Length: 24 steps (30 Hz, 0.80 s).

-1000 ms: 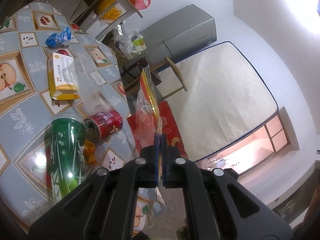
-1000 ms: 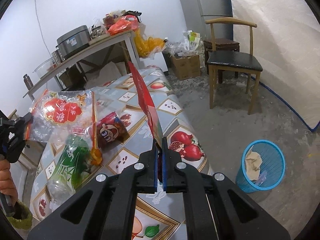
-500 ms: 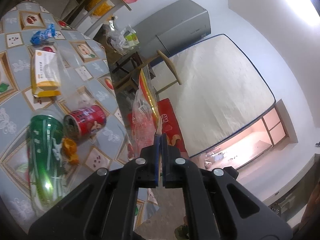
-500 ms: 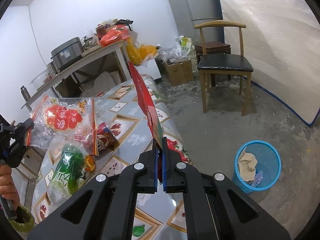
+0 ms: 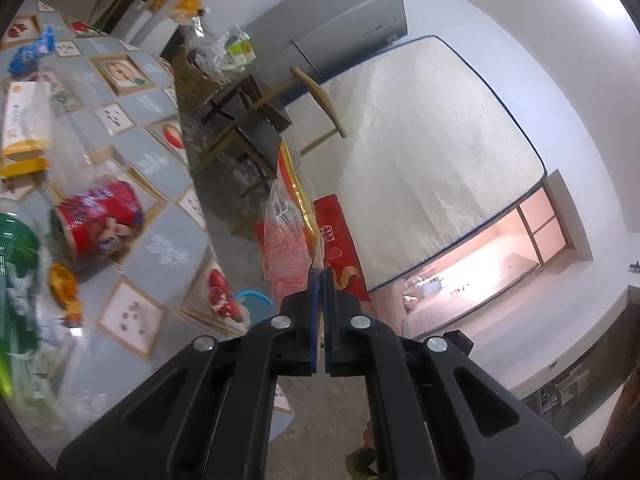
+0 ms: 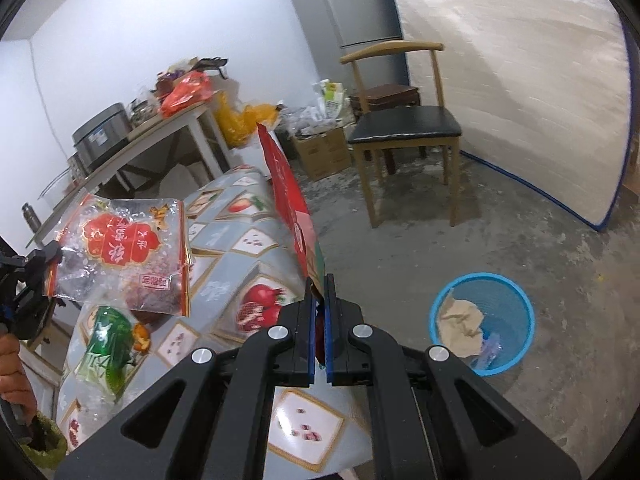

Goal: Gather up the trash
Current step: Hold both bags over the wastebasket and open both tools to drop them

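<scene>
My left gripper [image 5: 320,276] is shut on a clear plastic snack bag [image 5: 286,236] with a red label, held in the air past the table's edge; the bag also shows in the right wrist view [image 6: 124,248]. My right gripper [image 6: 319,284] is shut on a flat red packet [image 6: 290,204], held upright above the table edge. A blue mesh waste basket [image 6: 482,322] with crumpled paper stands on the floor to the right. A red can [image 5: 100,220], a green bottle [image 6: 108,340], a yellow-and-white box [image 5: 26,124] and a blue wrapper [image 5: 30,50] lie on the table.
The table [image 6: 248,248] has a fruit-patterned cloth. A wooden chair [image 6: 404,128] stands beyond it, with cardboard boxes [image 6: 324,152] of clutter, a grey fridge [image 6: 348,16] and a mattress [image 6: 520,80] leaning on the wall. A cluttered side table [image 6: 168,128] is at back left.
Both grippers have drawn away from the table with their wrappers. The waste basket looms larger in the right wrist view and its rim now shows in the left wrist view.
</scene>
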Motion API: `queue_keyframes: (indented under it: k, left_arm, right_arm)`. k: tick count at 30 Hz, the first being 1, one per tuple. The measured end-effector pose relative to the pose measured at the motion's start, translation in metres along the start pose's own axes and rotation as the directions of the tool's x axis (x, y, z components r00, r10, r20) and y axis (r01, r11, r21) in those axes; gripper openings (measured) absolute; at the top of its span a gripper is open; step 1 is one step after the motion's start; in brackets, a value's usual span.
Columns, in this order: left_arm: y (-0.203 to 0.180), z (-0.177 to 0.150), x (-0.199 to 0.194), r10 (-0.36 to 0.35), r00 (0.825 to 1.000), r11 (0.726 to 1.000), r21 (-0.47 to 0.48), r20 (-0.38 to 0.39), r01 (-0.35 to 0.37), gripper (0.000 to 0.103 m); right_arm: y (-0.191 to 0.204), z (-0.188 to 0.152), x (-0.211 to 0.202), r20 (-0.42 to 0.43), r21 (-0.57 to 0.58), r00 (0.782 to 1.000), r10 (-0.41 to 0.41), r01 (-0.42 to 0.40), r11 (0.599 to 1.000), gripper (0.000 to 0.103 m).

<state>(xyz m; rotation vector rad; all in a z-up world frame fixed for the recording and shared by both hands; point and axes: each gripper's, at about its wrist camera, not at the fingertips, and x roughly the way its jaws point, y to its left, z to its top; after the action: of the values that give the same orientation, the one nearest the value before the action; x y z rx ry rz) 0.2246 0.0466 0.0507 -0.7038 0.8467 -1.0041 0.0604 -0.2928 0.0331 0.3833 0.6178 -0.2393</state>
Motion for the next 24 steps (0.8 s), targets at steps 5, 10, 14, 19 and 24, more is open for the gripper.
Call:
queue_keyframes:
  k: [5,10,14,19,24]
  left_arm:
    - [-0.015,-0.008,0.043,-0.022,0.998,1.0,0.014,-0.061,0.022,0.0]
    - [-0.03,-0.02,0.099,-0.038,0.989,0.998,0.035,-0.143,0.044,0.0]
    - [-0.04,-0.033,0.153,-0.038,0.972,0.998,0.043,-0.232,0.05,0.0]
    - [-0.05,-0.059,0.229,0.0,0.934,0.997,0.067,-0.358,0.026,0.0]
    - [-0.046,-0.087,0.303,0.074,0.876,0.996,0.078,-0.477,-0.042,0.001]
  right_arm:
    - [-0.036,0.001,-0.004,0.011,0.046,0.998,-0.055,0.054,0.997,0.004]
    - [-0.083,-0.002,-0.011,0.014,0.105,0.989,-0.144,0.142,0.984,0.004]
    - [-0.122,-0.006,-0.017,0.007,0.16,0.977,-0.214,0.21,0.965,0.004]
    - [-0.173,-0.017,-0.016,-0.037,0.242,0.963,-0.267,0.268,0.932,0.004]
    - [-0.214,-0.033,0.002,-0.115,0.317,0.958,-0.264,0.287,0.904,0.004]
